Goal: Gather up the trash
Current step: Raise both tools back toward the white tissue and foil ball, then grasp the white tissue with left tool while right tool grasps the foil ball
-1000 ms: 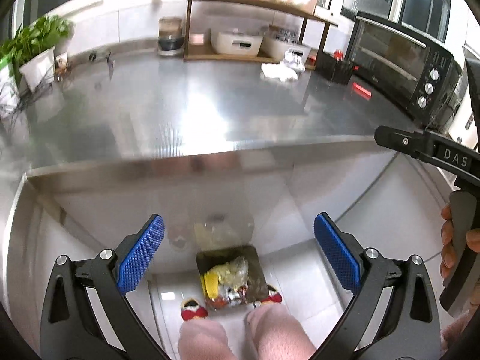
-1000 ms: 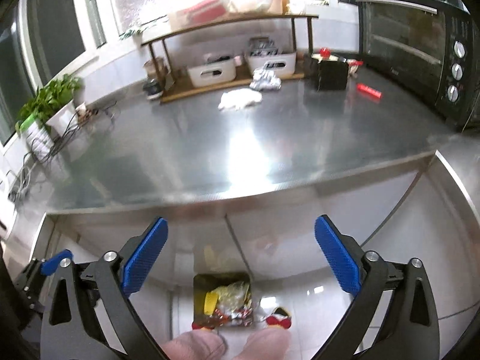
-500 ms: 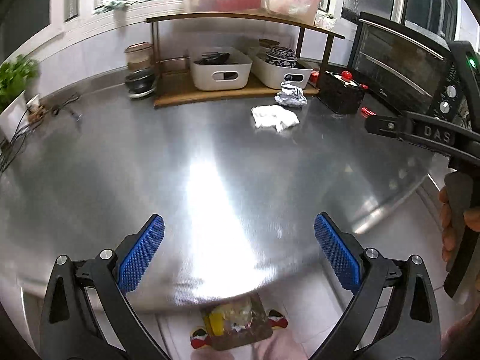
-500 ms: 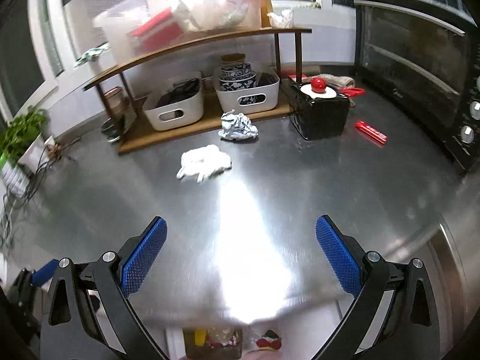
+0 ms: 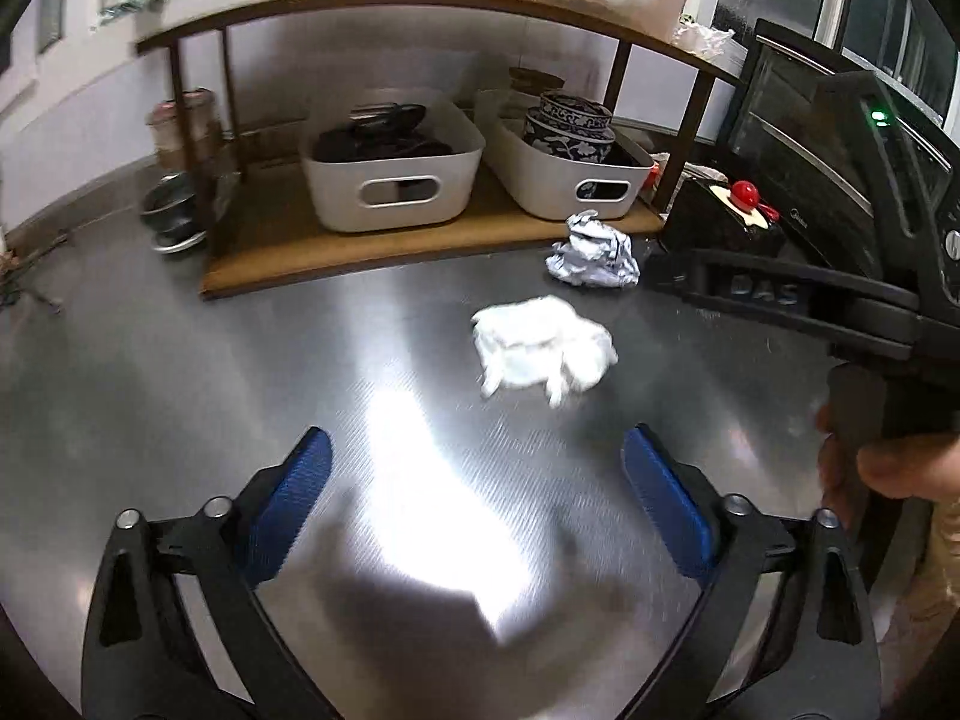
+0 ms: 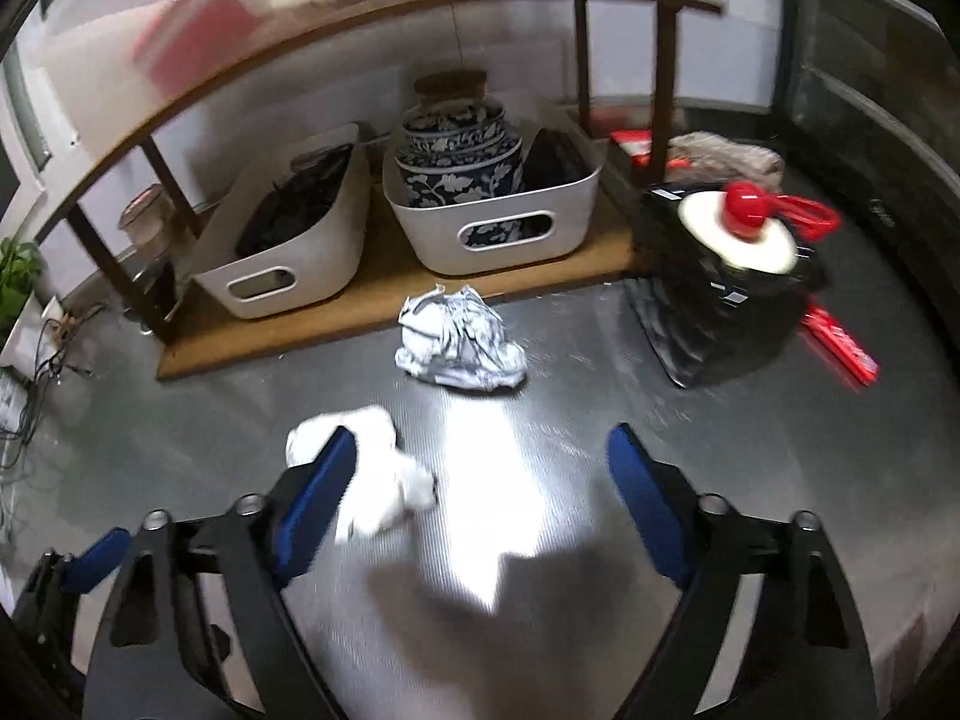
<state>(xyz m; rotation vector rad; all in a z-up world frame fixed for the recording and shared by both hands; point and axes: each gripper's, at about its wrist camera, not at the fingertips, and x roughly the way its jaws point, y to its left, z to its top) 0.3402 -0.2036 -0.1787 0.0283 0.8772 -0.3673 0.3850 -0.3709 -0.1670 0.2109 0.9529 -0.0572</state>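
Both tongs gape wide, empty, above the table (image 5: 180, 390). Left tongs (image 5: 474, 501) face the tissue (image 5: 540, 348); right tongs (image 6: 480, 489) face the foil (image 6: 459, 342).

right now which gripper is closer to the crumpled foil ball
Right. The right gripper faces the foil ball just ahead; the left gripper sits farther back, behind the white tissue.

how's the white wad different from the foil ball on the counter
The white wad is soft, matte and flattish; the foil ball is shiny, sharply creased and stands taller. The wad lies out on the open counter, nearer the grippers; the foil ball sits further back, by the edge of the wooden shelf. Both are crumpled, loose and ungripped.
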